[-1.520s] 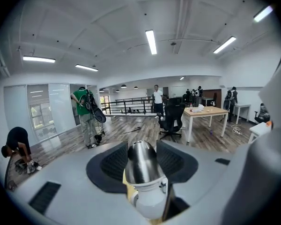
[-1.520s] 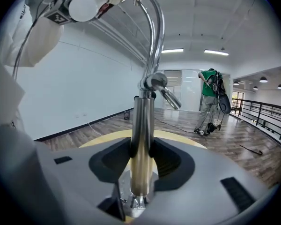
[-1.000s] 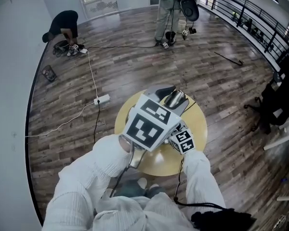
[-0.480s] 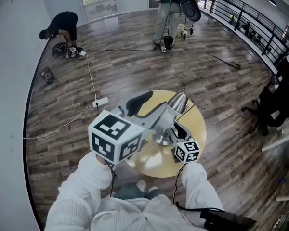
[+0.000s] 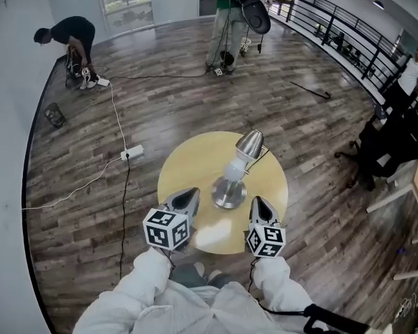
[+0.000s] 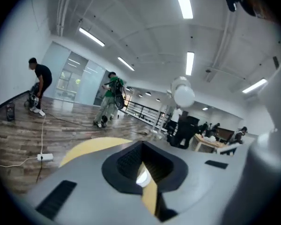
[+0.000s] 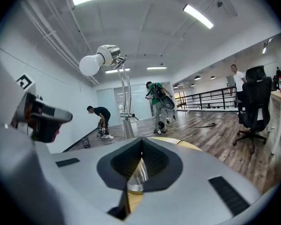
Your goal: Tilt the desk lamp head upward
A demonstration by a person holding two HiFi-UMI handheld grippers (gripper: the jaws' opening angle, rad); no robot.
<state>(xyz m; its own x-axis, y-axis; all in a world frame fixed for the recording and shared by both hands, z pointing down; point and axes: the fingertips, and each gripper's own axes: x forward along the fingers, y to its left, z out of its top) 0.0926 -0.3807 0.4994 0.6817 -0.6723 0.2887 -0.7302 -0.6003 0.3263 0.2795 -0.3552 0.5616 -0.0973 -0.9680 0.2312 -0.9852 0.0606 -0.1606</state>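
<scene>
A desk lamp stands in the middle of a round yellow table [image 5: 188, 160]. It has a round silver base [image 5: 228, 194], a silver shade [image 5: 249, 144] and a white bulb [image 5: 235, 170] that faces down towards me. My left gripper [image 5: 186, 200] rests at the table's near edge, left of the base. My right gripper [image 5: 258, 206] sits right of the base. Both are shut, hold nothing and are apart from the lamp. The right gripper view has the bulb [image 7: 89, 64] high up beyond its jaws [image 7: 141, 149]. The left gripper view has the bulb [image 6: 183, 95] off to the right of its jaws [image 6: 142, 146].
A white power strip [image 5: 132, 152] and its cables lie on the wood floor left of the table. One person bends over [image 5: 68, 35] at the far left and another stands [image 5: 228, 16] at the back. An office chair [image 5: 386, 141] and a railing are on the right.
Both grippers have come down from high over the table, close to the head camera, to the table's near edge on either side of the lamp base. Their jaws have gone from open to shut.
</scene>
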